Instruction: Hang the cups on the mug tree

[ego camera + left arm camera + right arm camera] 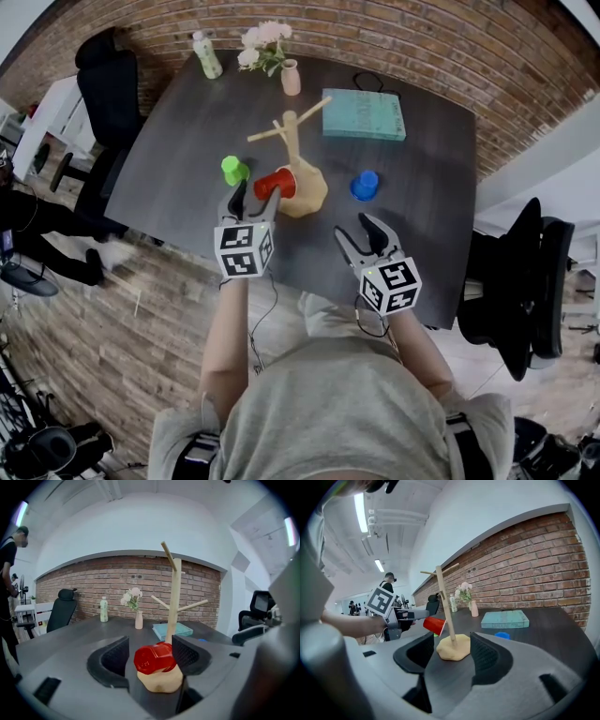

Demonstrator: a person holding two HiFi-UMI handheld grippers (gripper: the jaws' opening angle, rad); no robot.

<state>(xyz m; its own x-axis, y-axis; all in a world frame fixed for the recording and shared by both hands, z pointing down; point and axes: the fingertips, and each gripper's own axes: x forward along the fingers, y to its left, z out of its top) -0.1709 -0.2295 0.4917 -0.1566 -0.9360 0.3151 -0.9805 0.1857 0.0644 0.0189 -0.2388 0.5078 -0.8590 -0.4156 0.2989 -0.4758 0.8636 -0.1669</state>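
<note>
The wooden mug tree (292,141) stands mid-table on a tan base (307,192). A red cup (275,183) lies on its side off the table, against the trunk's lower part; whatever carries it is hidden. My left gripper (255,199) is open around this red cup (153,658), with a gap showing at the left jaw. A green cup (233,170) sits left of the tree and a blue cup (365,185) sits to its right. My right gripper (361,228) hangs open and empty near the table's front edge, pointed at the tree (444,602).
A teal book (364,114), a pink vase with flowers (290,77) and a green-capped bottle (207,54) stand at the table's far side. Black office chairs (105,89) flank the table on both sides. A person (8,573) stands in the background.
</note>
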